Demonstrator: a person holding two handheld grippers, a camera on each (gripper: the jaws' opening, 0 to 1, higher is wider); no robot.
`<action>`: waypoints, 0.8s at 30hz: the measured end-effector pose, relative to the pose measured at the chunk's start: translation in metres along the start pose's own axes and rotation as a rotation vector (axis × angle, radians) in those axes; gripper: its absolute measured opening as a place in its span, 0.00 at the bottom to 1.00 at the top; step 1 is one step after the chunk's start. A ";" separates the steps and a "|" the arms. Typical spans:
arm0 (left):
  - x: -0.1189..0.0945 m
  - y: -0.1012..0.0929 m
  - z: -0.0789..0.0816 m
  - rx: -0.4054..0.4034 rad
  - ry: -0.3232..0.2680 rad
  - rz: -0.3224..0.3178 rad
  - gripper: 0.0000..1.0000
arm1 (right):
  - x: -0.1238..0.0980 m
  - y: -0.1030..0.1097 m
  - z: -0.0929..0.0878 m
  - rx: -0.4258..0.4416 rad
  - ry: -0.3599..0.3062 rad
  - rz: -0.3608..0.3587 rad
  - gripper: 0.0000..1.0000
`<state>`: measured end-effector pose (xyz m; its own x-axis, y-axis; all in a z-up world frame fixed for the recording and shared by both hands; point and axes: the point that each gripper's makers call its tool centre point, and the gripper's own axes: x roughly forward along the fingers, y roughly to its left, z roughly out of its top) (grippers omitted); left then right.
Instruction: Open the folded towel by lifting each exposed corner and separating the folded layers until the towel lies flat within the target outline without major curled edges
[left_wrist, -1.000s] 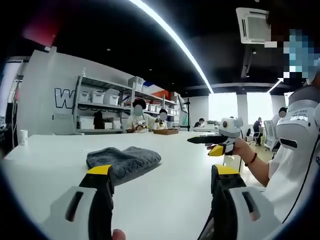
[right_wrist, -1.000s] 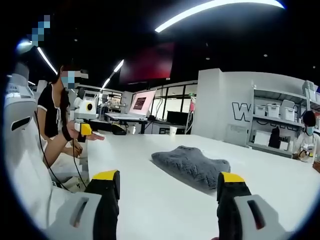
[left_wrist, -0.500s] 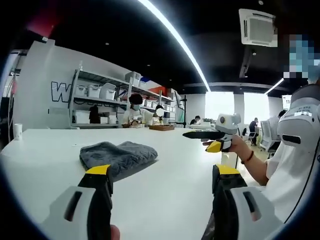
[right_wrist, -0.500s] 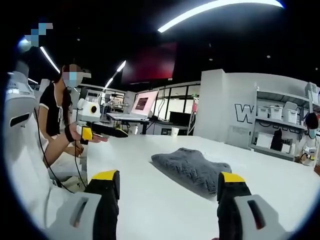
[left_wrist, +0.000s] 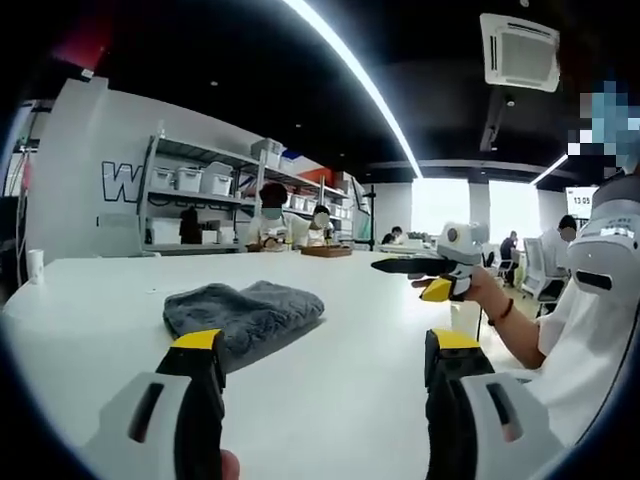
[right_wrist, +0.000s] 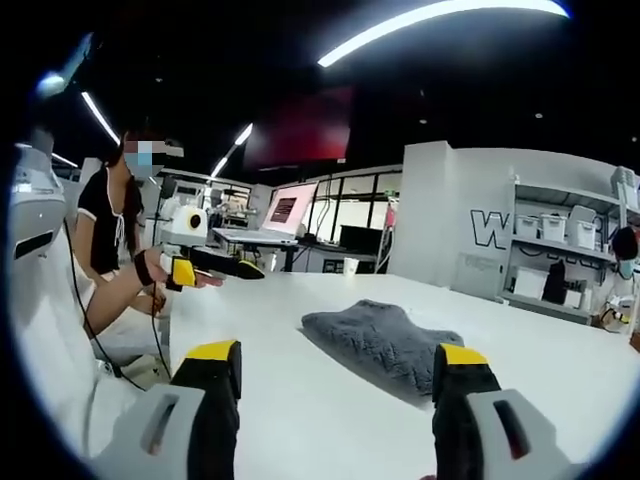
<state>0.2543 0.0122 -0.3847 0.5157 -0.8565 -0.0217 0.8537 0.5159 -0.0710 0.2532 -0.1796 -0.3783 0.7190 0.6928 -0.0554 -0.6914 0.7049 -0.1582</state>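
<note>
Evidently nothing is unfolded yet: the grey towel (left_wrist: 243, 313) lies bunched and folded on the white table (left_wrist: 90, 320), at eleven o'clock from the left gripper (left_wrist: 325, 360) and twelve o'clock from the right gripper (right_wrist: 338, 368). Both sets of jaws stand wide, empty, untouching.

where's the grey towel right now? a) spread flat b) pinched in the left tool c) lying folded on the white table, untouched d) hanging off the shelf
c: the grey towel lies bunched and folded on the white table, with the open left tool and open right tool both short of it.
</note>
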 end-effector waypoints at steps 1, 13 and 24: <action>0.000 0.000 0.000 0.000 0.001 0.000 0.80 | 0.000 0.000 0.000 -0.001 -0.001 0.000 0.77; 0.011 0.002 0.007 0.008 -0.011 -0.009 0.80 | 0.005 -0.012 0.002 0.007 0.000 -0.014 0.77; 0.023 0.004 0.011 0.031 0.004 -0.018 0.79 | 0.014 -0.022 0.004 0.023 0.004 -0.019 0.74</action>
<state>0.2698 -0.0053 -0.3743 0.5003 -0.8655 -0.0248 0.8645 0.5009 -0.0409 0.2786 -0.1847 -0.3712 0.7322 0.6788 -0.0567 -0.6792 0.7212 -0.1366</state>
